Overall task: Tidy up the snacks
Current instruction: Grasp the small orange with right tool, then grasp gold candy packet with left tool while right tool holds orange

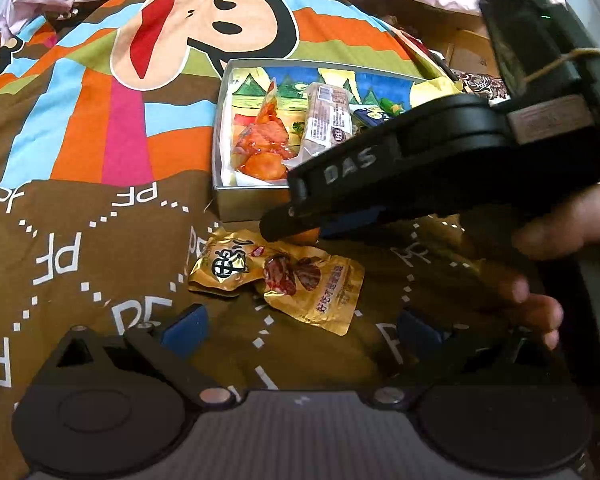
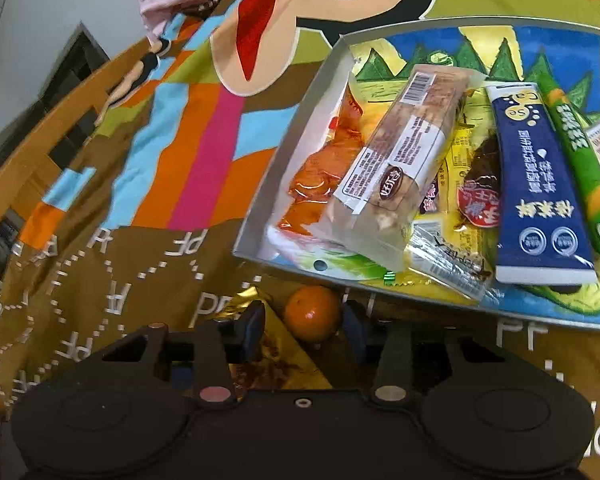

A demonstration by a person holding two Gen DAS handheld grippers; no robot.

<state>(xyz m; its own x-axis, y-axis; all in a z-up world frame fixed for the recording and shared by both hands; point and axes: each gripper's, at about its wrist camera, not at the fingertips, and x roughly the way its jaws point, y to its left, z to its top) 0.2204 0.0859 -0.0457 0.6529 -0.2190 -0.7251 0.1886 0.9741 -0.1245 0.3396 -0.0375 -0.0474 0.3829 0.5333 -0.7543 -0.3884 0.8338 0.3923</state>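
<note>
Orange fruit: small round orange (image 2: 311, 312) sits right between the right gripper (image 2: 305, 326) pads, on the cloth just in front of the tray's near wall.
Right tongs: narrowed in around the fruit; the right-hand pad looks to touch it, a sliver of gap shows on the left, so a firm pinch is not certain.
Long axis: none to speak of, it's a ball, so any squeeze line will do.
Left tongs: left gripper (image 1: 300, 324) stands wide and empty, hovering over the gold packets (image 1: 276, 276).
Nearer hand: the right, plainly.
Beyond: silver tray (image 2: 260, 216), already loaded with wrapped snacks, lies straight ahead of the fruit, so I'd guess a short lift over the wall.
Hidden: the left view shows only a sliver of orange under the right gripper's body; the fruit's underside and the tray's far right end are cut off.
</note>
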